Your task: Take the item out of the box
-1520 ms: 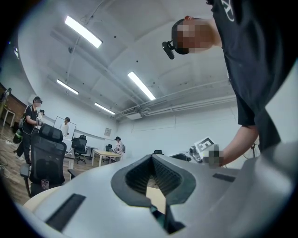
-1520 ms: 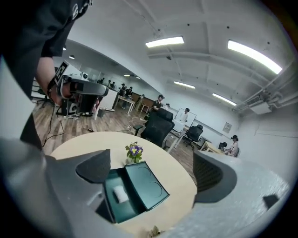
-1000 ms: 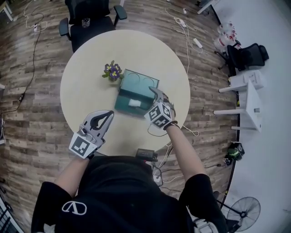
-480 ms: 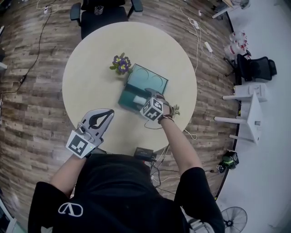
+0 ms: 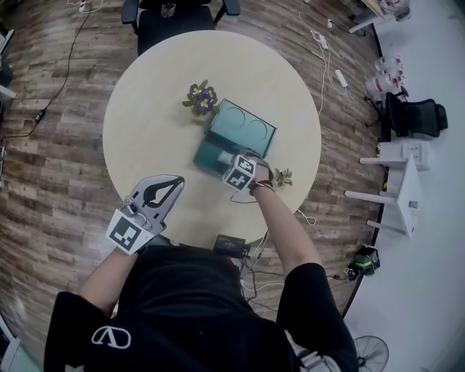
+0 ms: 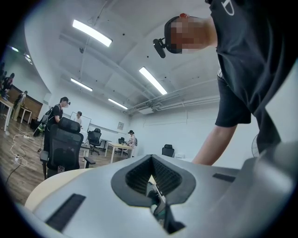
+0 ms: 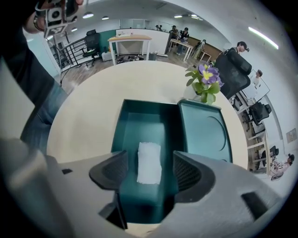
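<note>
A teal box point(image 7: 144, 122) lies open on the round table point(image 5: 145, 94), its lid point(image 7: 205, 132) folded back to the right. A white rectangular item point(image 7: 149, 162) rests on the box's floor. My right gripper point(image 7: 149, 169) hangs over the box with its jaws closing. The white item sits between the two pads without either touching it. In the head view this gripper point(image 5: 232, 157) covers the near part of the box point(image 5: 212, 151) and hides the item. My left gripper point(image 5: 173, 183) is shut and empty, above the table's near left edge, away from the box.
Purple flowers point(image 5: 201, 98) in a pot stand at the box's far left corner. A small green plant point(image 5: 282, 176) lies by my right wrist. A black device point(image 5: 232, 245) sits at the table's near edge. A black office chair point(image 5: 182, 14) stands beyond the table.
My right gripper has moved from the box's right side to over its open tray, hiding the white item in the head view. The left gripper has kept its place.
</note>
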Demonstrator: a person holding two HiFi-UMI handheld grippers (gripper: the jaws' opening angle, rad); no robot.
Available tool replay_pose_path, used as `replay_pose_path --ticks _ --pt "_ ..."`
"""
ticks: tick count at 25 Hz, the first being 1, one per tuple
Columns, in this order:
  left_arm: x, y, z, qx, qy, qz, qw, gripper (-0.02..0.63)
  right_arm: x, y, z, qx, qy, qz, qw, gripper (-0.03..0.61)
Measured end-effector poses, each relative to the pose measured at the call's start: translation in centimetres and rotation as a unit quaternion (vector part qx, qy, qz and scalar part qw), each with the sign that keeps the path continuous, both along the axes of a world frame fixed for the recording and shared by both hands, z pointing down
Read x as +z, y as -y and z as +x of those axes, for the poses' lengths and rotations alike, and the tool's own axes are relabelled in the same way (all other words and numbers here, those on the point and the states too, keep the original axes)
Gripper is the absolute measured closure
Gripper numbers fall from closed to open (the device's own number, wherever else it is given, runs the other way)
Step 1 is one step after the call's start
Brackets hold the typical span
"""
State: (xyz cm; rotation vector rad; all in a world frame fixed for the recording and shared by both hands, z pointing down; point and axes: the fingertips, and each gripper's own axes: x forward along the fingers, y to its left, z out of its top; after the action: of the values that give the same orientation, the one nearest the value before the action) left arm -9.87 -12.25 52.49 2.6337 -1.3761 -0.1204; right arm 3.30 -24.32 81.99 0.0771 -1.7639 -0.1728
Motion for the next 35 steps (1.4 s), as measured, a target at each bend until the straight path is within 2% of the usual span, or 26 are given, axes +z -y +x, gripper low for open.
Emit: replay_pose_path --ticks 10,16,26,35 --pt "0.3 -0.3 0.2 0.004 0.002 -0.002 1.0 0.609 3.3 -0.4 1.1 -0.008 -0.071 -0.038 0.997 0.32" --pt "0.1 -0.1 0.7 0.009 0.002 -0.002 1.0 0.609 4.3 -0.3 1.4 -0.008 -0.092 -0.044 0.995 0.373" --pt "-0.3 0.3 1.2 0.013 -0.002 0.004 0.9999 0.609 2.8 0.0 1.2 -0.004 -0.07 -0.035 0.997 0.39" --pt "-2.5 1.4 3.3 0.042 -0.008 0.023 0.9988 0.609 -7.6 1.6 0.7 0.009 0.027 0.033 0.999 0.391"
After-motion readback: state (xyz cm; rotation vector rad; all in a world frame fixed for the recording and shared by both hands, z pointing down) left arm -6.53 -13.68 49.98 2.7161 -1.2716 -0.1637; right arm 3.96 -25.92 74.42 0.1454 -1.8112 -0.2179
